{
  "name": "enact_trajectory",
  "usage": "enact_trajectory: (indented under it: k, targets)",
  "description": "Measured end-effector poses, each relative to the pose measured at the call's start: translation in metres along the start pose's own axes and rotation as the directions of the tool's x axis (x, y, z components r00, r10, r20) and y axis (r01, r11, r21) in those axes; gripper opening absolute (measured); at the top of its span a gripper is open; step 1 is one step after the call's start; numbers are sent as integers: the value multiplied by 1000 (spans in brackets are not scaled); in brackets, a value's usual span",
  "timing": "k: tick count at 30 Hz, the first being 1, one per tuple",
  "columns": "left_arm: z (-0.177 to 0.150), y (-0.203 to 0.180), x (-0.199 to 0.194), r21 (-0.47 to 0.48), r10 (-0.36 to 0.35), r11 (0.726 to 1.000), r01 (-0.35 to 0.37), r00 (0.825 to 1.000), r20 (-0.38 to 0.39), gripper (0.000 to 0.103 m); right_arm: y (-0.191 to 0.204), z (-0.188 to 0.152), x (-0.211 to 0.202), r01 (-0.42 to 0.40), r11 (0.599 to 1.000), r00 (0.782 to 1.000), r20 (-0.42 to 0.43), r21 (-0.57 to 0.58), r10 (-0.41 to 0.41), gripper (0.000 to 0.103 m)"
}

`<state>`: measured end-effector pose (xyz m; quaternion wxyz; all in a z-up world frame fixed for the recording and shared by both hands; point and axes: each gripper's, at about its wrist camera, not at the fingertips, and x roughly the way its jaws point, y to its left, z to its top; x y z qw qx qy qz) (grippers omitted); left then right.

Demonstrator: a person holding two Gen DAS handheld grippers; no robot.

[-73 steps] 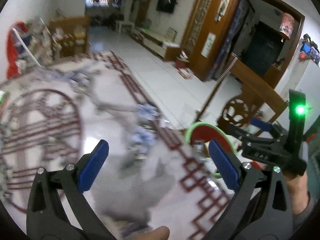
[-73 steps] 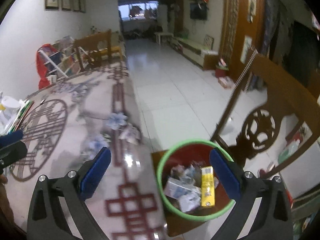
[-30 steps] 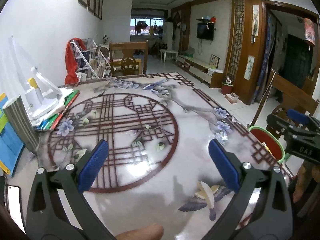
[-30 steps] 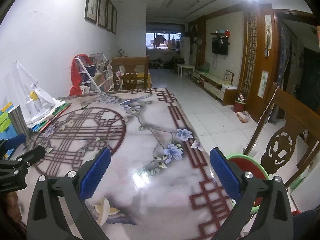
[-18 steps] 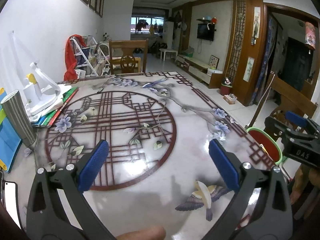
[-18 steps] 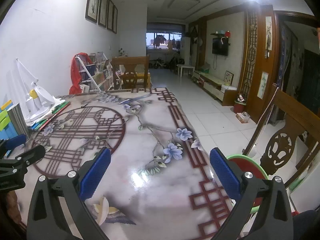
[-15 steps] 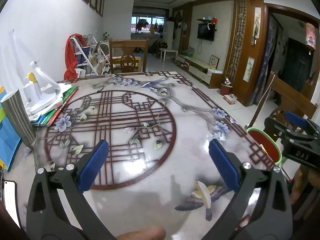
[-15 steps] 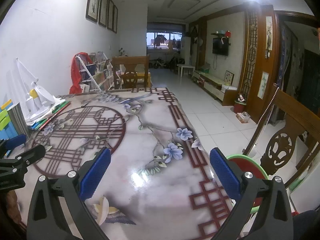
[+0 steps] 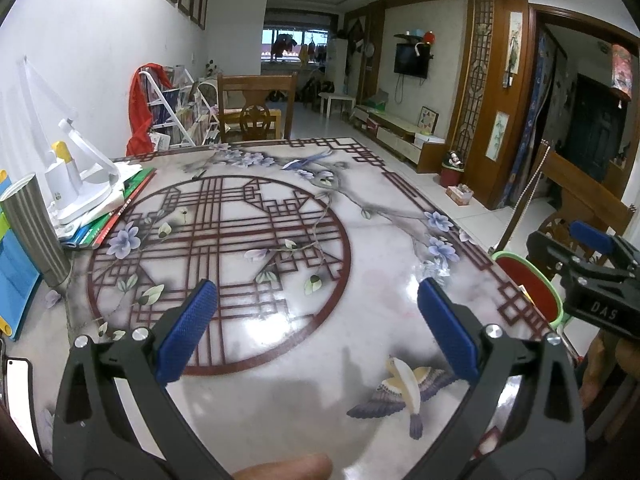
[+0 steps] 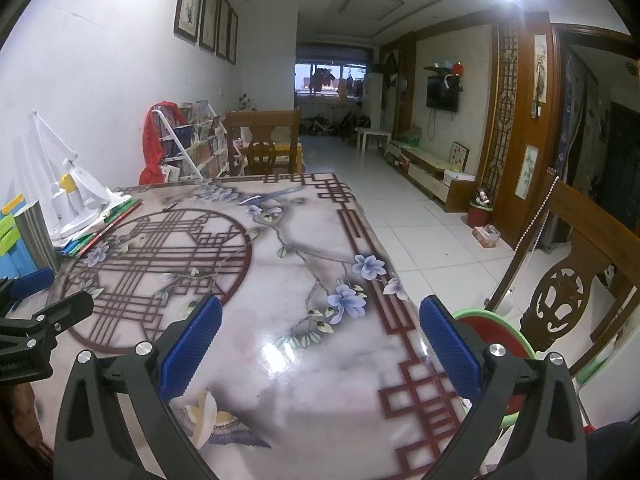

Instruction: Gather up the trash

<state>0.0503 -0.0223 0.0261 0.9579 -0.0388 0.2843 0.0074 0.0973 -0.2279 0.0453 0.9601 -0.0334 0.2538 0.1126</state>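
Note:
My left gripper [image 9: 316, 332] hangs open over the near part of the patterned marble table [image 9: 248, 264], nothing between its blue pads. My right gripper [image 10: 320, 340] is open too, over the table's right half. A red bin with a green rim [image 10: 496, 328] stands beside the table's right edge, half hidden behind the right finger; in the left wrist view the bin [image 9: 528, 280] shows past the table corner, with the right gripper [image 9: 588, 264] above it. No loose trash shows on the tabletop. The bin's contents are hidden from here.
At the table's left edge sit a white desk lamp [image 9: 76, 184], stacked books [image 9: 108, 216], a metal cup [image 9: 32, 232] and blue folders [image 9: 16, 288]. A phone [image 9: 18, 396] lies at the near left. Wooden chairs stand at the far end [image 9: 256, 112] and right [image 10: 580, 280].
Both grippers swung from looking down at the bin, filled with wrappers, up to a level view over the table. Over the last half second they have barely moved.

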Motion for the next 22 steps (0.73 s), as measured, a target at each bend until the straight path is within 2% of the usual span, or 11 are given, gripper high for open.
enact_trajectory:
  k: [11, 22]
  targets:
    - [0, 0, -2, -3, -11, 1000, 11, 1000, 10, 98, -5, -5, 1, -6, 1000, 1000, -15, -4, 6, 96]
    - [-1, 2, -2, -6, 45, 999, -45, 999, 13, 98, -6, -6, 2, -8, 1000, 1000, -18, -8, 8, 96]
